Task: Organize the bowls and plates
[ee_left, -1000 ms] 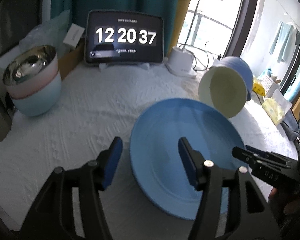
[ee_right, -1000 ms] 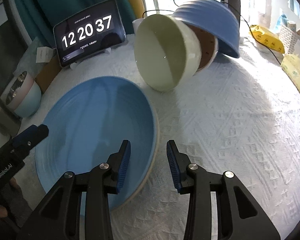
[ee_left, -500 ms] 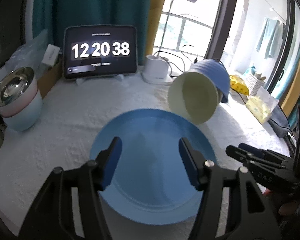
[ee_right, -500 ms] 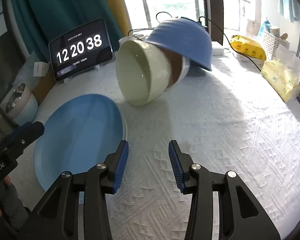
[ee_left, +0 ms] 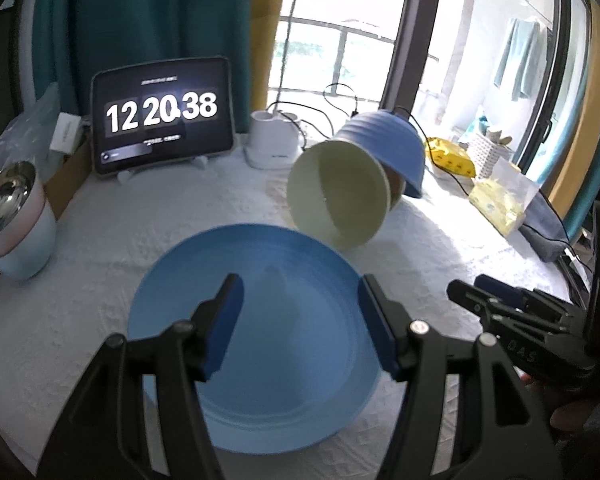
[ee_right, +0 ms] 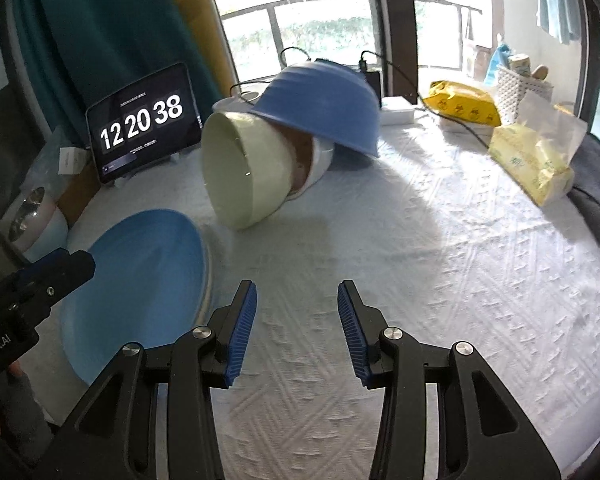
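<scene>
A blue plate (ee_left: 260,300) lies flat on the white tablecloth; it also shows in the right wrist view (ee_right: 148,272). Behind it a pale cream bowl (ee_left: 336,196) lies on its side, nested with a brown and a white bowl, under an upturned blue bowl (ee_left: 384,140). The same pile shows in the right wrist view, cream bowl (ee_right: 244,172) and blue bowl (ee_right: 324,100). My left gripper (ee_left: 300,320) is open and empty above the plate. My right gripper (ee_right: 296,320) is open and empty over bare cloth, right of the plate.
A steel bowl stacked in pink and light-blue bowls (ee_left: 8,224) stands at the far left. A tablet clock (ee_left: 162,116) and a white lamp base (ee_left: 274,144) stand at the back. Yellow packets (ee_right: 528,160) and a dark cloth (ee_right: 596,188) lie at the right.
Both grippers have pulled back and risen from the plate, still open. The right gripper moved rightward off the plate's edge. Plate and bowls have not moved.
</scene>
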